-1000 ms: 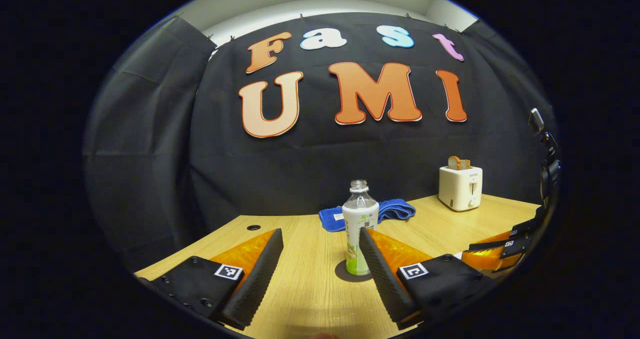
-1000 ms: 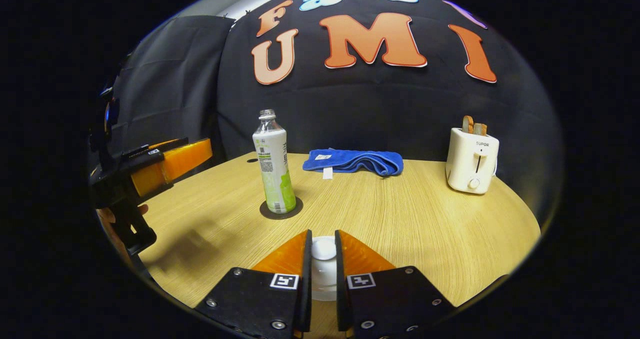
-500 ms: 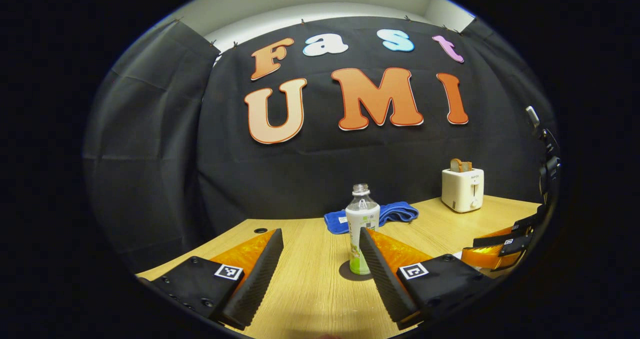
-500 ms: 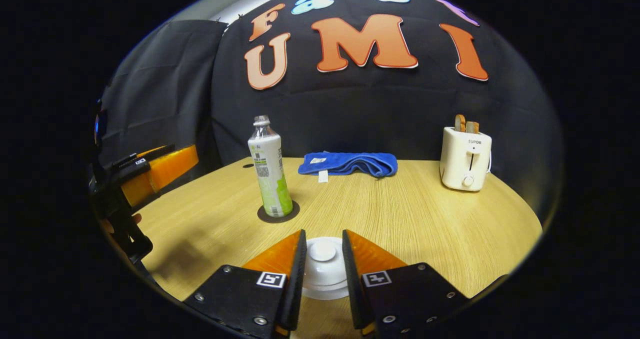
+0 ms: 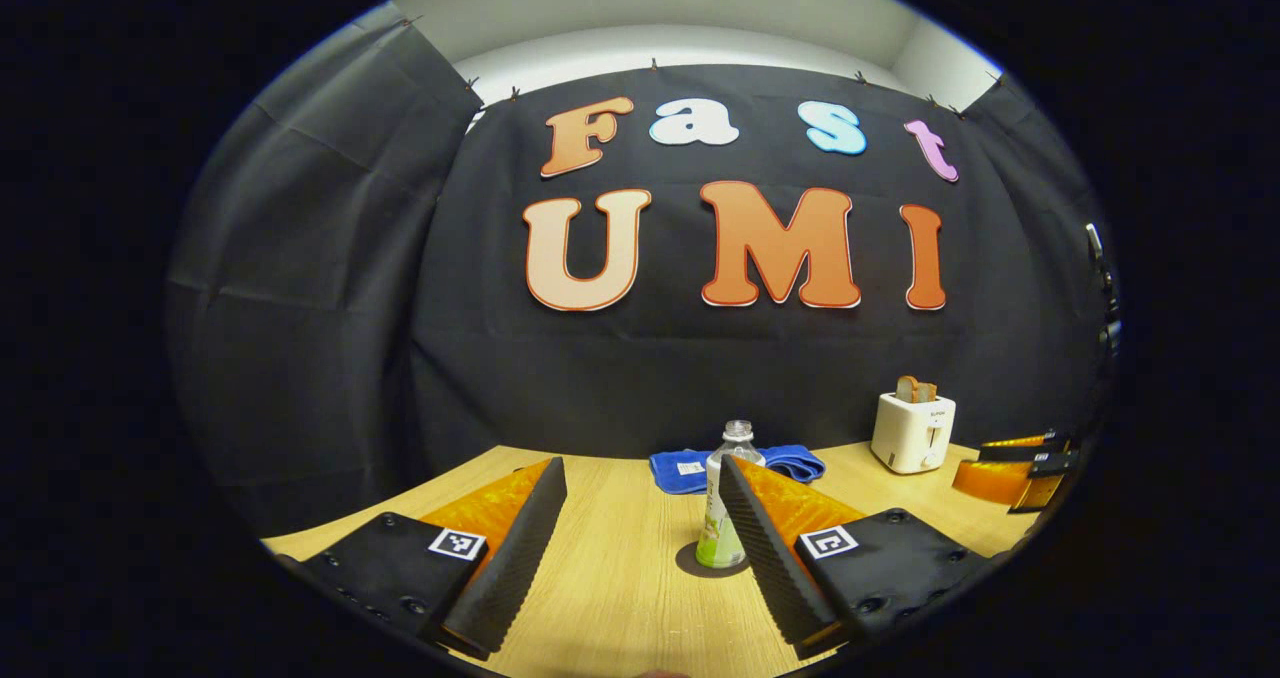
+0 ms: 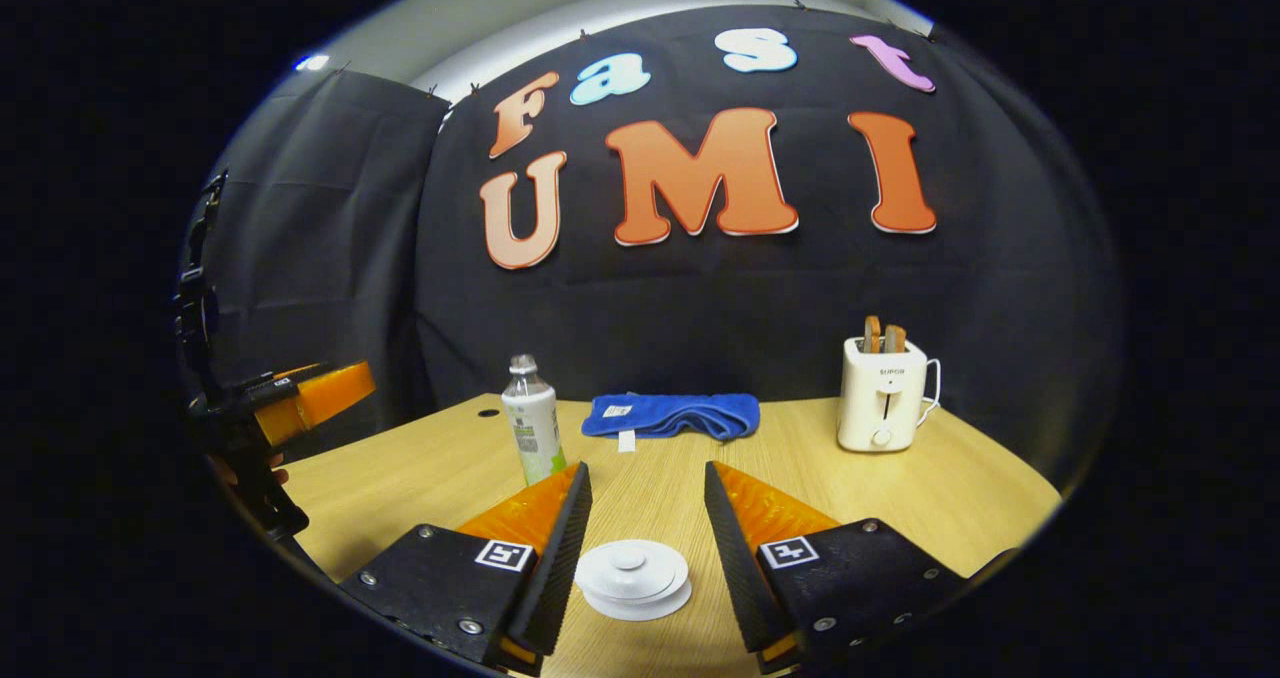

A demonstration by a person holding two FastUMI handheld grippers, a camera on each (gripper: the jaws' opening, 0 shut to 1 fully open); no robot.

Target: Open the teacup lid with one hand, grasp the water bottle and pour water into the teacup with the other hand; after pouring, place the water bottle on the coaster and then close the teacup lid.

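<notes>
On the light wooden table [image 6: 880, 488], your right gripper [image 6: 640, 518], clamped on the white lidded teacup [image 6: 632, 578] before, now stands released above it; your left gripper [image 5: 640, 528] stays open, farther from the clear green-labelled bottle [image 5: 722, 518] on its dark round coaster [image 5: 700, 563].

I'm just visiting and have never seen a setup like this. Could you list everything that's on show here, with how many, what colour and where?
water bottle: one, clear with a white and green label, no cap, upright on the coaster, left part of the table
coaster: one, dark, round, under the bottle
teacup lid: one, white, round with a knob, on the teacup at the near table edge
towel: one, blue, folded, at the back by the wall
toaster: one, cream white, with two brown slices sticking out, back right
table: one, light wood
left gripper: one, open, bottle beyond its fingers
right gripper: one, open, fingers either side of the lid, not touching it
</notes>
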